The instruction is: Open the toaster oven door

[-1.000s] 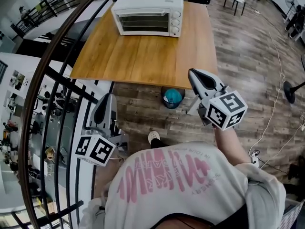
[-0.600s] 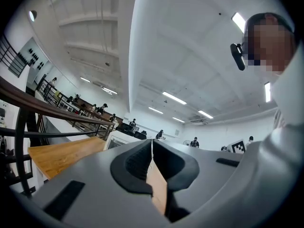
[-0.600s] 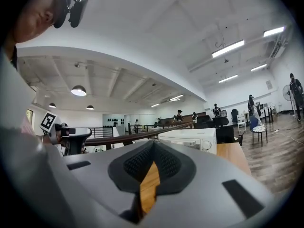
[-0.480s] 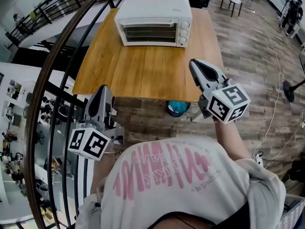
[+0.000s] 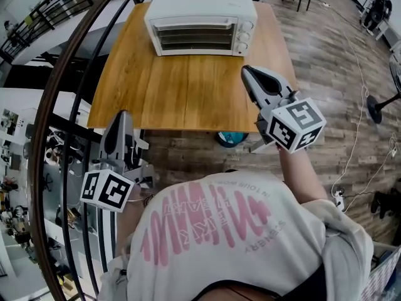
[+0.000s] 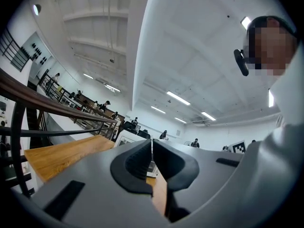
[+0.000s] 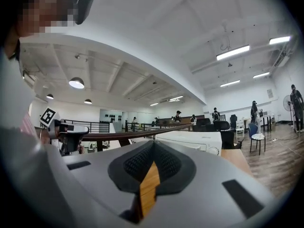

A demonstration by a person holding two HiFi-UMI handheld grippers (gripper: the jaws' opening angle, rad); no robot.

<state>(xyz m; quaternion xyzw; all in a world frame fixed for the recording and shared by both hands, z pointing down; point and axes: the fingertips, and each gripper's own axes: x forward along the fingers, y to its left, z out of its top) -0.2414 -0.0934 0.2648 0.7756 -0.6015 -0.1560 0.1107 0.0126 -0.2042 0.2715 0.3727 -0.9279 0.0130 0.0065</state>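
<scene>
Toaster oven [image 5: 200,5] at the far edge of the worktop [image 5: 188,86], set about midway between the far corners, with its glass door [image 5: 195,37] shut and facing the near edge, and its knobs [image 5: 247,34] in a column on the right of the front

Right gripper [image 5: 246,71] is held above the right side of the worktop, toward the near right corner, and points at the oven's right half; its jaws are pressed together with nothing between them. Left gripper [image 5: 121,116] sits by the near left corner, just beside the railing [image 5: 59,111], with its jaws likewise closed and empty. Neither touches the oven, and bare worktop lies between both and the door

The oven lies straight ahead of both, toward the far edge. The pale bar along the top of the door looks like the handle, though it is small here; its long axis runs parallel to the far edge, left to right. I judge the right gripper the nearer one, so it seems best placed to travel on toward the far edge, part its jaws and take that bar across its length, then pull back toward the near edge, assuming the door hinges at its bottom
</scene>
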